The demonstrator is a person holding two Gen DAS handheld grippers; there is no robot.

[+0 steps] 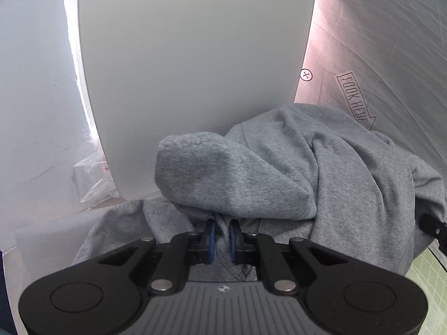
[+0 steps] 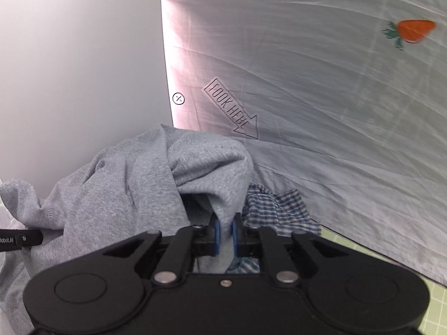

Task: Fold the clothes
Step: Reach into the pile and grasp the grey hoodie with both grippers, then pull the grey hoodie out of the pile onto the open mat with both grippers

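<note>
A heather-grey sweatshirt (image 1: 279, 173) hangs bunched between both grippers. My left gripper (image 1: 222, 236) is shut on a fold of its fabric, which is pinched between the blue pads (image 1: 211, 237). In the right wrist view the same grey sweatshirt (image 2: 134, 189) drapes to the left, and my right gripper (image 2: 226, 233) is shut on another fold of it. A blue-and-white checked garment (image 2: 279, 209) lies crumpled just beyond and right of the right gripper. The tip of the other gripper shows at the left edge of the right wrist view and at the right edge of the left wrist view.
A pale sheet (image 2: 321, 97) with a "LOOK HERE" arrow print (image 2: 232, 109) and an orange carrot print (image 2: 413, 30) covers the surface behind. A smooth white panel (image 1: 195, 69) stands ahead. Crinkled clear plastic (image 1: 92, 178) lies at left. A green grid mat (image 2: 419, 301) shows at lower right.
</note>
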